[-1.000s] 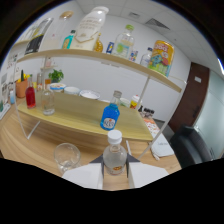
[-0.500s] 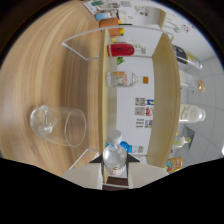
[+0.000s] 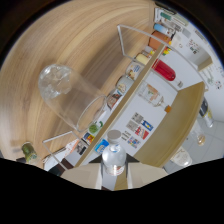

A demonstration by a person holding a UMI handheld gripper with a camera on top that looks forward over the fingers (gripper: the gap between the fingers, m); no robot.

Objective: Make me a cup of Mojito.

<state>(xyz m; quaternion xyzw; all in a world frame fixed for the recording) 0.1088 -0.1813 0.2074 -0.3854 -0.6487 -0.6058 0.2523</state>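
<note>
The wooden worktop (image 3: 75, 55) fills the upper left of the frame, its grain running slantwise because the whole view is rolled over. A long wooden shelf (image 3: 142, 82) crosses from the upper right down toward the lower middle, with a row of small jars and bottles along it (among them a red bottle (image 3: 164, 70) and an orange-topped container (image 3: 159, 38), both toward the upper right). A second pale shelf board (image 3: 182, 120) lies at the right of the frame against a white wall.

A clear drinking glass (image 3: 70, 95) stands on the worktop at left centre, seen tilted, its base toward the upper left and its rim toward the middle.

At bottom centre the gripper (image 3: 114, 172) holds a small clear bottle (image 3: 113, 156) with a grey cap; the jaws are clamped against its sides, the cap pointing toward the shelf. A small green object (image 3: 27, 150) shows at the lower left edge, too blurred to tell what it is.
</note>
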